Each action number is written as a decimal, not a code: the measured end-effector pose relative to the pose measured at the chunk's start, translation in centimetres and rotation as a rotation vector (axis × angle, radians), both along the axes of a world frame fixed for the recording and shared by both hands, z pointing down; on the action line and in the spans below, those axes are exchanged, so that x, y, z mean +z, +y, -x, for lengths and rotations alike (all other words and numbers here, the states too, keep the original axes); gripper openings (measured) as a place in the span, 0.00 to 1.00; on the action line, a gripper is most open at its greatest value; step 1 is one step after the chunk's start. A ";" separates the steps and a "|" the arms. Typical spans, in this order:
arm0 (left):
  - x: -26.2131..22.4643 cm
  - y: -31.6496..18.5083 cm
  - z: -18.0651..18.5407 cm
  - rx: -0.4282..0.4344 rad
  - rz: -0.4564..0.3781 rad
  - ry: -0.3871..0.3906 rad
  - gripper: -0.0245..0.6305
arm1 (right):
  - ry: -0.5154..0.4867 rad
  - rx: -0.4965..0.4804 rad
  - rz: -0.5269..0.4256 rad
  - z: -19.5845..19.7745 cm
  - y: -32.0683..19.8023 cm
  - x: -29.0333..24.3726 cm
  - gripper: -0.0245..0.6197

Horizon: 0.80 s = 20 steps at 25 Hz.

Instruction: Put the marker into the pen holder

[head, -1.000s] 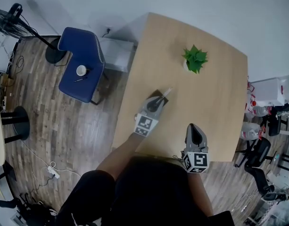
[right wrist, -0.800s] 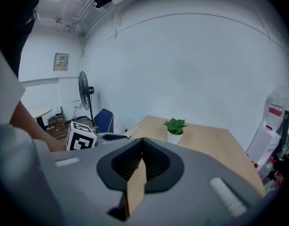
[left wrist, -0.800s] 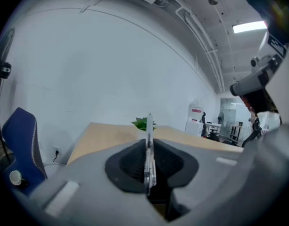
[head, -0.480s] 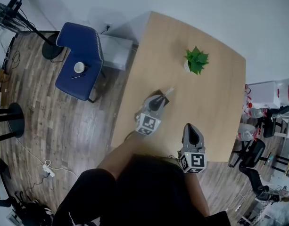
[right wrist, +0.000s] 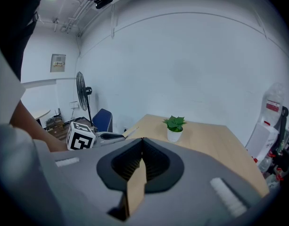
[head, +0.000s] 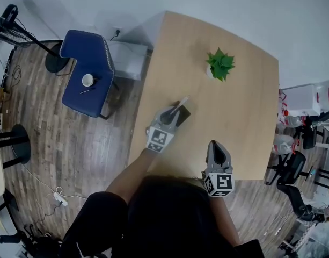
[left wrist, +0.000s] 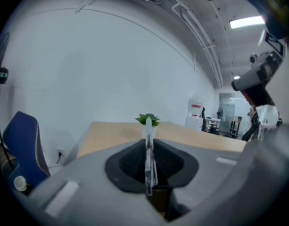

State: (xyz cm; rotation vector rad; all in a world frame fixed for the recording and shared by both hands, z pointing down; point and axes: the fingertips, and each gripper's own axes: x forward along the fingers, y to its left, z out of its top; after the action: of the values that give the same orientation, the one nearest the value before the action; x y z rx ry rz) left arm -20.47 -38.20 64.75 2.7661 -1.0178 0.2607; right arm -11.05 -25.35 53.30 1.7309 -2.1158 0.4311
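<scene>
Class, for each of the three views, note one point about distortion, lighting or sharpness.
Head view: wide-angle bend bows the table edges; light is even. Left gripper view: strong fisheye, dark corners, ceiling light glaring; the marker in the left claw looks soft. Right gripper view: same fisheye; the plant is sharp.

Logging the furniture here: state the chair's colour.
The chair is dark blue; the head view shows it best.

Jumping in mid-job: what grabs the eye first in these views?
The left hand-held gripper is shut on a slim pale marker, poised over a dark pen holder near the left edge of the light wooden table. A small green potted plant stands alone at the far side, and a blue padded chair sits on the floor beyond that edge.
</scene>
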 end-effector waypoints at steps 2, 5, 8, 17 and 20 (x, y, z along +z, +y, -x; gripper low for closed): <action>0.1 0.2 0.1 0.012 0.014 0.006 0.11 | -0.004 0.001 0.000 -0.1 0.1 0.2 0.04; -0.2 0.9 0.0 0.049 0.022 -0.014 0.11 | -0.006 0.003 -0.005 -0.2 0.2 0.1 0.04; 0.0 1.9 0.4 0.077 0.046 -0.058 0.11 | -0.010 -0.003 -0.012 -0.2 0.1 -0.1 0.04; 1.3 3.9 2.5 0.105 0.109 -0.244 0.11 | -0.049 -0.062 -0.048 -0.1 -0.7 -0.4 0.04; 1.7 4.4 2.6 0.126 0.145 -0.302 0.11 | -0.069 -0.081 -0.056 -0.2 -1.7 -0.4 0.04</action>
State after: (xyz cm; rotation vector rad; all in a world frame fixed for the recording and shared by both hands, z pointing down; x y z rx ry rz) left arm -23.04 -33.84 66.41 2.7133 -0.8457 0.7581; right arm -10.81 -27.10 52.88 1.6765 -2.2576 0.4181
